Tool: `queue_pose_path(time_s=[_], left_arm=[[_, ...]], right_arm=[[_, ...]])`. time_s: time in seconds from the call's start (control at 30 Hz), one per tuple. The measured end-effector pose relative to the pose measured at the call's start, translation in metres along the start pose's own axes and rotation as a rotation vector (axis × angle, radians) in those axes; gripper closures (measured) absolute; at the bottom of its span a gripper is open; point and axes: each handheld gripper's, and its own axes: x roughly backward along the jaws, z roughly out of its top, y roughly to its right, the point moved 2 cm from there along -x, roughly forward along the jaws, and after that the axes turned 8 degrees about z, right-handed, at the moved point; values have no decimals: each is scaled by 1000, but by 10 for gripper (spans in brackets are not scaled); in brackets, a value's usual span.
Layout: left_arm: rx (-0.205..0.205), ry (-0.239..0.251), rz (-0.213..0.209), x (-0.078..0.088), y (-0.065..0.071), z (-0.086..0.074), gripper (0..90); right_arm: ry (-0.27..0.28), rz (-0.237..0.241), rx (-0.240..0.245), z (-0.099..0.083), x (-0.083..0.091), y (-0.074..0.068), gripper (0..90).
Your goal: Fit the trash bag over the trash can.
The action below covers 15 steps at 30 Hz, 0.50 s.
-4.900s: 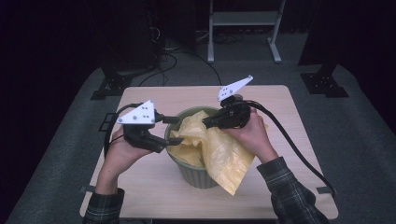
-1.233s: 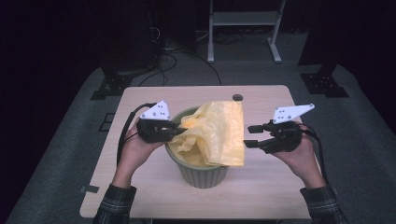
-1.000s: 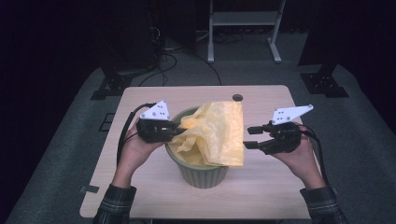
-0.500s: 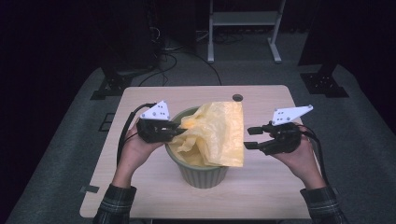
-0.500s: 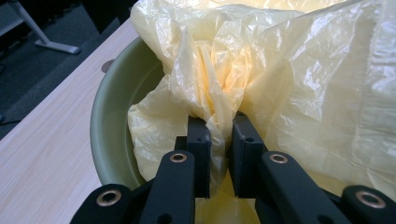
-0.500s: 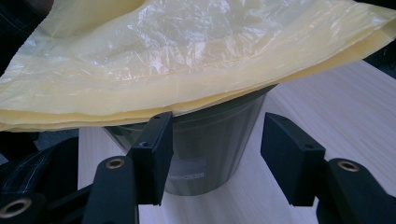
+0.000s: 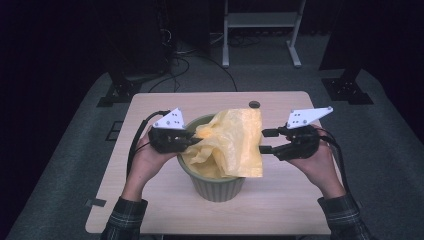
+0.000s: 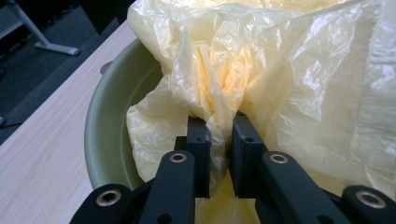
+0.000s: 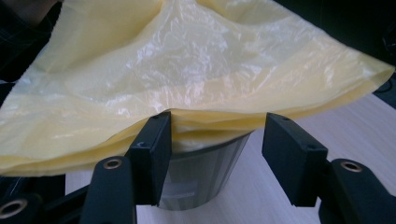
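Since the earliest frame the right gripper (image 7: 266, 141) has let go of the bag (image 7: 232, 141) and drawn off to the bin's right; over the last second little shifts. Its jaws stand open at the bag's hanging edge (image 9: 261, 112), pressing nothing. Left gripper (image 8: 219, 140) is clamped on a bunched fold of bag at the bin (image 7: 215, 185) rim. Bag sits partly inside the bin, its mouth slumped over the right side. Lining is only begun, I judge: the mouth is yet to be spread and folded over the rim.
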Motion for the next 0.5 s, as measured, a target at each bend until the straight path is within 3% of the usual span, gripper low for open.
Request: queue_pose_path(time_s=[0.1, 0.23, 0.33, 0.43, 0.5], left_arm=[[-18, -4, -4, -3, 3, 3, 797], [-20, 0, -2, -3, 4, 4, 793], [-20, -2, -1, -2, 4, 2, 790], [-24, 2, -6, -4, 6, 3, 790], [-32, 1, -11, -5, 8, 4, 790]], right_arm=[[1, 3, 9, 7, -3, -1, 412], [-43, 16, 15, 10, -17, -1, 418], [-40, 10, 19, 9, -20, -1, 411], [-15, 45, 13, 11, -24, 0, 441], [-32, 49, 18, 14, -33, 0, 522]])
